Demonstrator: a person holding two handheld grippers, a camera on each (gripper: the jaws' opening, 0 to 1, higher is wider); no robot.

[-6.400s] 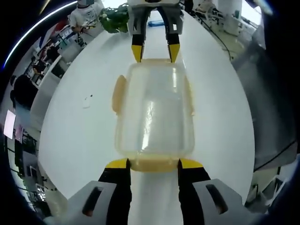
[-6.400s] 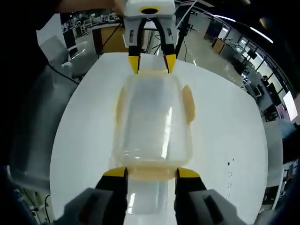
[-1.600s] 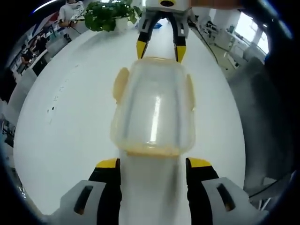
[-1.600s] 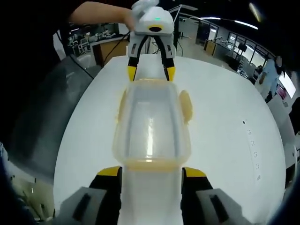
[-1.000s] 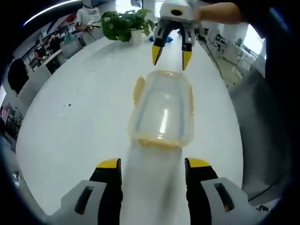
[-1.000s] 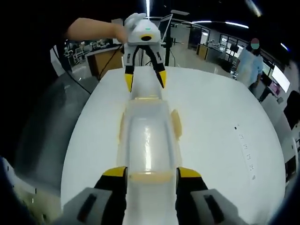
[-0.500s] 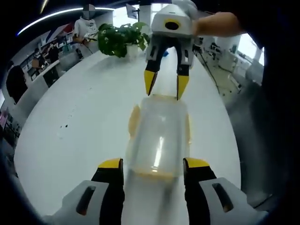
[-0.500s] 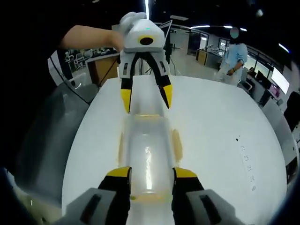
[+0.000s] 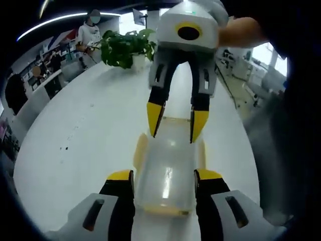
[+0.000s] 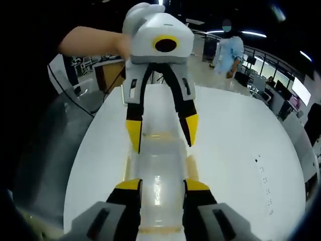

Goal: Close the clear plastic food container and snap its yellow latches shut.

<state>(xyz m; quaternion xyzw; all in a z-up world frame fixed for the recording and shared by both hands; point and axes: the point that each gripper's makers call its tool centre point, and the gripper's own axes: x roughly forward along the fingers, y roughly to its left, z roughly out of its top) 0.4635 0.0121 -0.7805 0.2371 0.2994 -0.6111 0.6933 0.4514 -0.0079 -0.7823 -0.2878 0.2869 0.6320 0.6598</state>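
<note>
1. The container [image 9: 167,173] lies flat on the white table [image 9: 80,145], lid down on the body as far as the clear plastic lets one judge; in the left gripper view it runs from 6 o'clock up toward centre, its near end between that view's own jaws.

2. The left gripper [image 9: 163,175] is spread wide, a yellow tip on either side of the container's near end; whether the tips touch the plastic I cannot tell; it grips nothing.

3. The right gripper [image 9: 174,123] comes in from 12 o'clock in the left gripper view, jaws apart, tips hanging over the container's far end; it holds nothing.

4. In the right gripper view the same layout is mirrored: right gripper [image 10: 159,185] straddles the container [image 10: 158,183] at 6 o'clock; left gripper [image 10: 161,134] descends from 12 o'clock over the other end.

5. Latches: a long side latch [image 9: 140,151] at 9 o'clock of the container flares outward, so I judge it not yet snapped; the opposite side latch [image 9: 202,150] at 3 o'clock lies closer to the wall, state uncertain; the near end latch [image 9: 165,210] looks folded down, though blur prevents certainty.

6. Progress, as a judgement: closing is done; the end latches seem handled or nearly so; the side latches remain; the task is past halfway, not finished.

7. A plant [image 9: 123,47] stands at 11 o'clock on the table, well apart.
</note>
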